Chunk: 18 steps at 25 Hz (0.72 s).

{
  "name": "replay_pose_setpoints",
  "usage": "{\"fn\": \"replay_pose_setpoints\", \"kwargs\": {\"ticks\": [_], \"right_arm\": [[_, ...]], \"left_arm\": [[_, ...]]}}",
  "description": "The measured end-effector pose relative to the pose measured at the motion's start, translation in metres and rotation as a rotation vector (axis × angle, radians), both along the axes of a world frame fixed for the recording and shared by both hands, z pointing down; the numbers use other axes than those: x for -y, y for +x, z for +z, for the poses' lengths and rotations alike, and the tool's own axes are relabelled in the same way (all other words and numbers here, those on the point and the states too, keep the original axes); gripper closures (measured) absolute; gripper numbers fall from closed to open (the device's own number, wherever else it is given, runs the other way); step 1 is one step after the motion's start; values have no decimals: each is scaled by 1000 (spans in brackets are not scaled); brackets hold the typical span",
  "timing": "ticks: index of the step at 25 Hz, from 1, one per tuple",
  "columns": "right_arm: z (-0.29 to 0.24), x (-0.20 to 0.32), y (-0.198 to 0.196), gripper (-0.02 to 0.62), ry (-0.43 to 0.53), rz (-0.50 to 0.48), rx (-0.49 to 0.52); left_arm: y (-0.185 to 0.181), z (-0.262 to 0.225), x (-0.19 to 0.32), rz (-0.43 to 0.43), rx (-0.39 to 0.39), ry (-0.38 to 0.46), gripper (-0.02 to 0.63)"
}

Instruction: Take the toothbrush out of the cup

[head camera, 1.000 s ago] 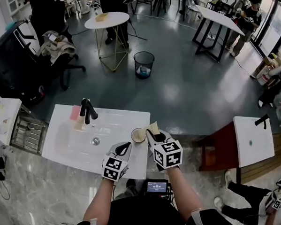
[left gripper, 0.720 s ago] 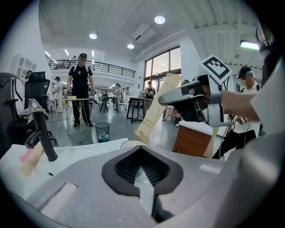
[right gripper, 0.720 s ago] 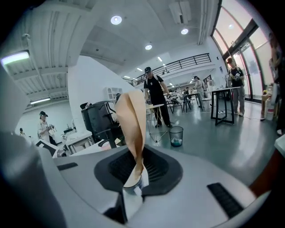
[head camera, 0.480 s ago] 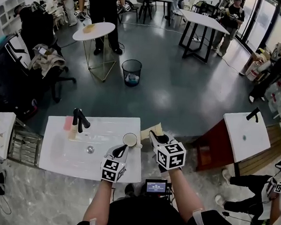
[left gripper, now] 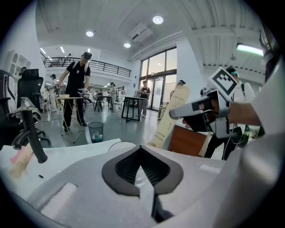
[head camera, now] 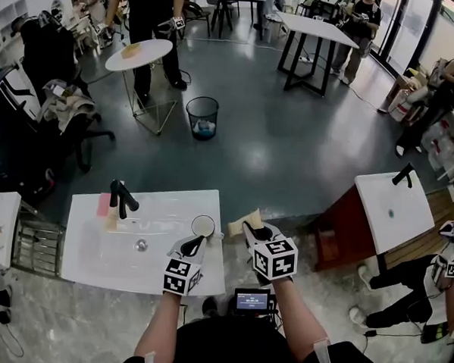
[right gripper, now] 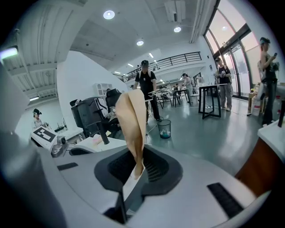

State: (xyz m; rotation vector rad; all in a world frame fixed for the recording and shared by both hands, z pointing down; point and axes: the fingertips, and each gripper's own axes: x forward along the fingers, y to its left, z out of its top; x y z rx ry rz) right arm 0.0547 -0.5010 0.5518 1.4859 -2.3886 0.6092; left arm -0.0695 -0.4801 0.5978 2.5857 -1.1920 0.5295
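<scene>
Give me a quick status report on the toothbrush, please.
Right gripper shut on toothbrush pack, clear of the cup, off to its right. Left gripper shut, empty, beside the cup. Nothing in the way.

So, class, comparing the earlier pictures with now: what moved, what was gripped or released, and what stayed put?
The right gripper, clamped on the tan cardboard toothbrush packet throughout, carried it rightwards, away from the round white cup. Nothing was gripped or released. The cup stayed at the right edge of the white sink, with the left gripper shut and empty beside it.
</scene>
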Motion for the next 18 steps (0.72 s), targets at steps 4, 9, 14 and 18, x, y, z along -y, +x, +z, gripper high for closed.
{"fn": "replay_pose_setpoints", "kwargs": {"ticks": [4, 9, 14, 18], "right_arm": [[13, -6, -4, 540, -31, -15, -8], [17, -7, -11, 543, -39, -35, -28], [16, -8, -14, 545, -39, -52, -50], [18, -9, -14, 546, -42, -58, -64]], "left_arm": [[0, 4, -3, 6, 9, -12, 597], [-5, 3, -5, -7, 13, -13, 597], [-10, 2, -4, -22, 17, -5, 597], [-10, 1, -5, -24, 29, -2, 597]]}}
